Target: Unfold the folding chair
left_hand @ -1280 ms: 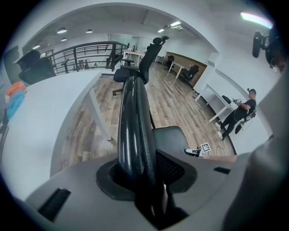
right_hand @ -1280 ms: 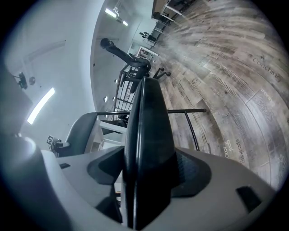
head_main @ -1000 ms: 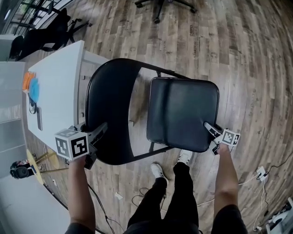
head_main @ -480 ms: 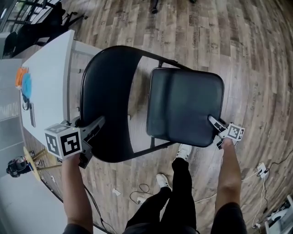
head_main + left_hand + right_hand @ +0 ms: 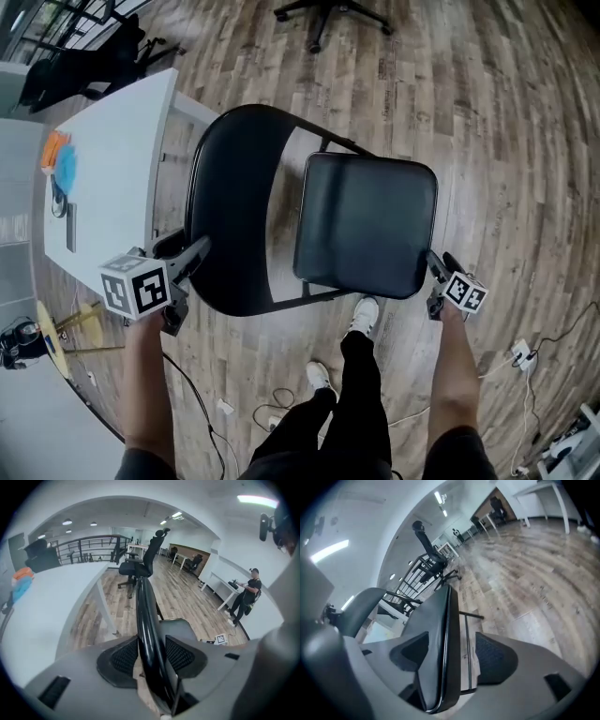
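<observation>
The black folding chair stands opened on the wood floor, its curved backrest [image 5: 230, 206] at left and its padded seat [image 5: 366, 225] at right. My left gripper [image 5: 187, 255] straddles the backrest's near rim. In the left gripper view that rim [image 5: 145, 616] runs between the pads of the left gripper [image 5: 152, 653]; the jaws are opening and a thin gap shows at the right pad. My right gripper [image 5: 436, 267] sits at the seat's near right corner. In the right gripper view the seat edge [image 5: 436, 639] lies inside the right gripper [image 5: 452, 656], whose jaws stand wide with floor showing beside the seat.
A white table [image 5: 103, 178] with small items stands close on the left of the chair. An office chair base [image 5: 333, 14] is at the top. The person's shoe [image 5: 361, 314] is under the seat's near edge; cables [image 5: 281, 398] trail on the floor. Another person [image 5: 246, 595] stands far off.
My right gripper has drawn back a little from the seat's corner toward the lower right. The left gripper's jaws have widened around the backrest rim. The chair keeps its opened stance.
</observation>
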